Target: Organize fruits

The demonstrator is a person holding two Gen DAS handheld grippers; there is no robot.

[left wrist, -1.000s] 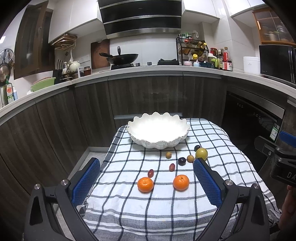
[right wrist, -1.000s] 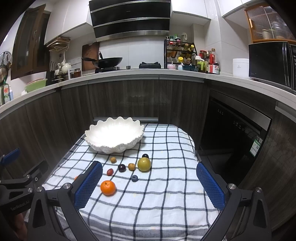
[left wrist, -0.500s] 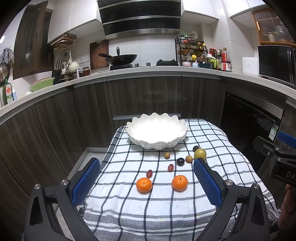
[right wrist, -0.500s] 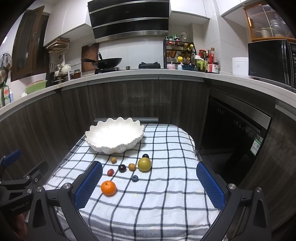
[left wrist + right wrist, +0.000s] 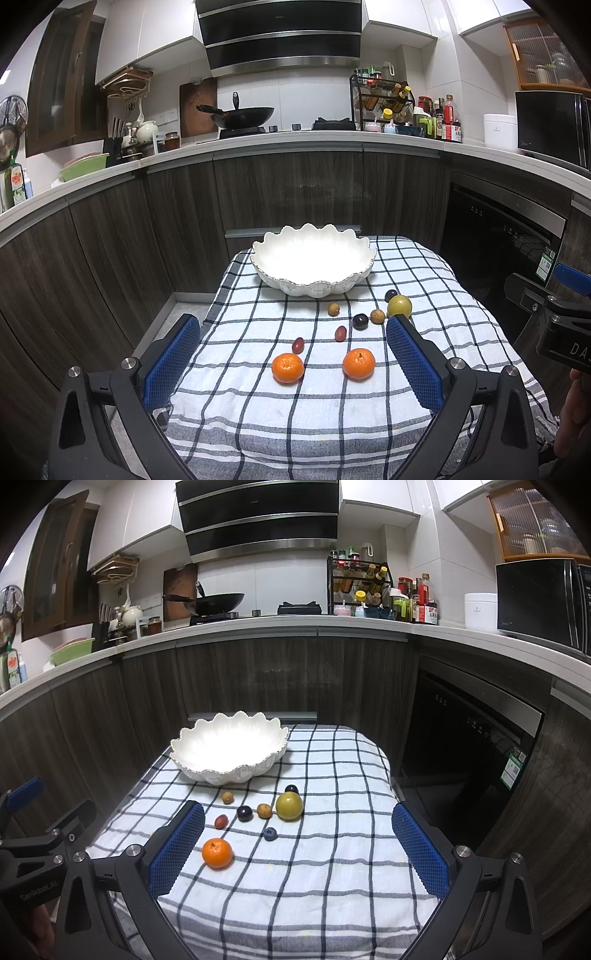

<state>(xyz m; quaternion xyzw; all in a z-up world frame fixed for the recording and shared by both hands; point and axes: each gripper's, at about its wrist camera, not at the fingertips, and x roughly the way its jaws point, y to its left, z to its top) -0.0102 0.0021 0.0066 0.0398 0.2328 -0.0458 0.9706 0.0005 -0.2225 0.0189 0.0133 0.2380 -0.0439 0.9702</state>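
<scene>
A white scalloped bowl (image 5: 314,258) stands empty at the far end of a small table with a checked cloth (image 5: 258,406); it also shows in the right wrist view (image 5: 229,746). Two oranges (image 5: 287,367) (image 5: 358,363), a yellow-green fruit (image 5: 399,305), and several small dark and tan fruits (image 5: 359,321) lie on the cloth before the bowl. My left gripper (image 5: 293,362) is open and empty, above the near cloth. My right gripper (image 5: 299,843) is open and empty, with one orange (image 5: 217,853) by its left finger and a blueberry (image 5: 270,833) ahead.
Dark wood cabinets and a curved white counter (image 5: 295,142) surround the table on the far side and left. A black oven front (image 5: 472,746) stands to the right. The table drops off on both sides. A wok, spice rack and microwave sit on the counter.
Both grippers have drifted slightly, so the bowl and fruits shift a little in each view. No fruit has moved on the cloth, and both grippers stay open.
</scene>
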